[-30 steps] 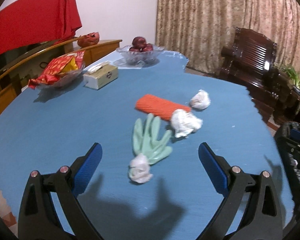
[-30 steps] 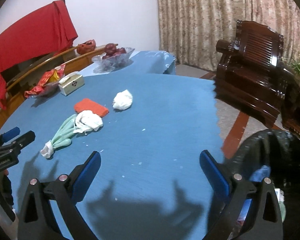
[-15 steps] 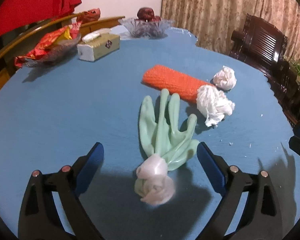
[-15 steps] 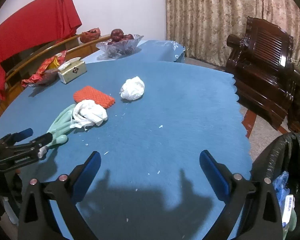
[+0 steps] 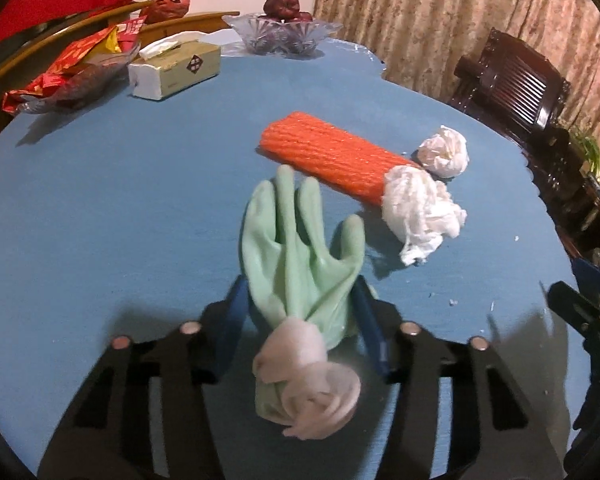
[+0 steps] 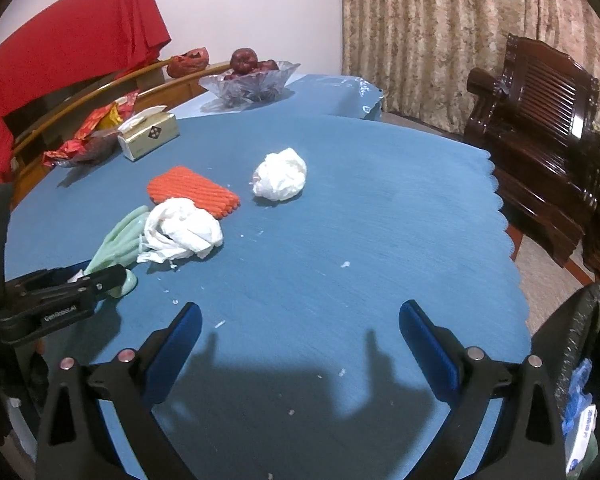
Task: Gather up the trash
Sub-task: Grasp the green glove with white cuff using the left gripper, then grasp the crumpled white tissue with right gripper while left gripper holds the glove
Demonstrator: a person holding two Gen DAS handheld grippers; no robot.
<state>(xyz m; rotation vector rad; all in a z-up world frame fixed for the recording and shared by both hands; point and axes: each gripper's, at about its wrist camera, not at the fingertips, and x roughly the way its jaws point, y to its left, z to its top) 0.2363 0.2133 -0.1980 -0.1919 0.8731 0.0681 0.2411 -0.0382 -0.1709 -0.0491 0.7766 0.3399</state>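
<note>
A pale green rubber glove (image 5: 300, 256) with a rolled white cuff lies on the blue tablecloth (image 5: 120, 220). My left gripper (image 5: 299, 284) straddles its palm; the jaws are closing and both blue pads touch the bunched glove. Beyond it lie an orange mesh sleeve (image 5: 332, 160) and two crumpled white tissues, one near (image 5: 420, 208) and one farther (image 5: 444, 152). In the right wrist view my right gripper (image 6: 300, 312) hangs open over bare cloth, with nothing between its fingers. The near tissue (image 6: 180, 232) and the glove (image 6: 120, 240) sit to its front left, by the left gripper (image 6: 100, 280).
A tissue box (image 5: 176, 68), a dish of red snack packets (image 5: 72, 72) and a glass fruit bowl (image 5: 284, 32) stand at the table's far side. A dark wooden chair (image 6: 540, 128) is on the right. A black trash bag (image 6: 580, 340) stands open off the table's right edge.
My left gripper came forward and down over the glove, and its jaws narrowed from wide apart to touching it. The right gripper moved in over the table.
</note>
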